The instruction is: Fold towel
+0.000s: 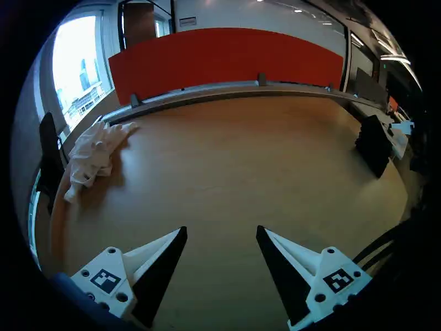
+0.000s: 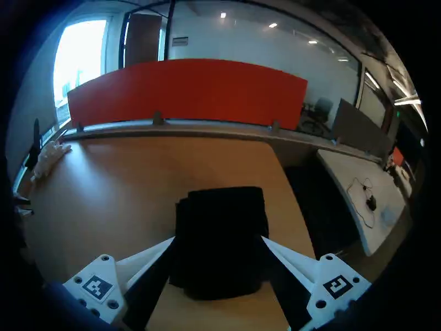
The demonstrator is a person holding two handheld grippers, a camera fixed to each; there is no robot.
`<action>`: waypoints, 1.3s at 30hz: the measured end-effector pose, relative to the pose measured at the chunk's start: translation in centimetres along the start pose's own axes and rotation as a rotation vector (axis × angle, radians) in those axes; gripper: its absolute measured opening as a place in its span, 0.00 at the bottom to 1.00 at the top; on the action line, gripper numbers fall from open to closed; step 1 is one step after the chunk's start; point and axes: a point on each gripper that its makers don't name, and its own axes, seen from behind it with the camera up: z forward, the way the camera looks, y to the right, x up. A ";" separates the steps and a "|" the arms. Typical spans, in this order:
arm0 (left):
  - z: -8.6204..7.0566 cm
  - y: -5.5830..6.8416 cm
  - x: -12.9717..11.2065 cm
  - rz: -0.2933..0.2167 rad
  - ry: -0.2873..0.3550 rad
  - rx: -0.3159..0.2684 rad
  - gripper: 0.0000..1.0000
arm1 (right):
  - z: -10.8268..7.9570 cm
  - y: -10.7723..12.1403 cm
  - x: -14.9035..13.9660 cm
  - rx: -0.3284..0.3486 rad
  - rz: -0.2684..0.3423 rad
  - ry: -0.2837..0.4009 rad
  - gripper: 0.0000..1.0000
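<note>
White towel (image 1: 93, 154): crumpled, unfolded, lying on the wooden table (image 1: 231, 165) far ahead and to the left of the left gripper (image 1: 220, 229), near the table's far edge.
Left gripper: released, fingers spread wide over bare wood, gripping nothing.
Black folded towel (image 2: 220, 209): neat stack directly ahead of the right gripper (image 2: 219, 240), sitting between its two fingers, near the table's right edge.
Right gripper: fingers spread wide, flanking the stack; contact cannot be made out.
Red partition (image 1: 220, 55): stands along the table's far side.
</note>
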 end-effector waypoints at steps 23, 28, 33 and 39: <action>-0.7 -1.2 2.5 -0.061 0.086 0.020 0.93 | -2.4 -2.4 5.4 -0.046 0.055 0.311 1.00; -0.9 -2.0 4.2 -0.100 0.140 0.031 0.93 | -2.8 -3.2 6.1 -0.043 0.050 0.340 1.00; -1.5 -3.5 7.0 -0.123 0.228 0.057 0.93 | -3.2 -3.7 6.6 -0.045 0.049 0.363 1.00; -2.9 -5.5 10.6 -0.128 0.357 0.104 0.93 | -3.8 -4.5 7.4 -0.039 0.051 0.377 1.00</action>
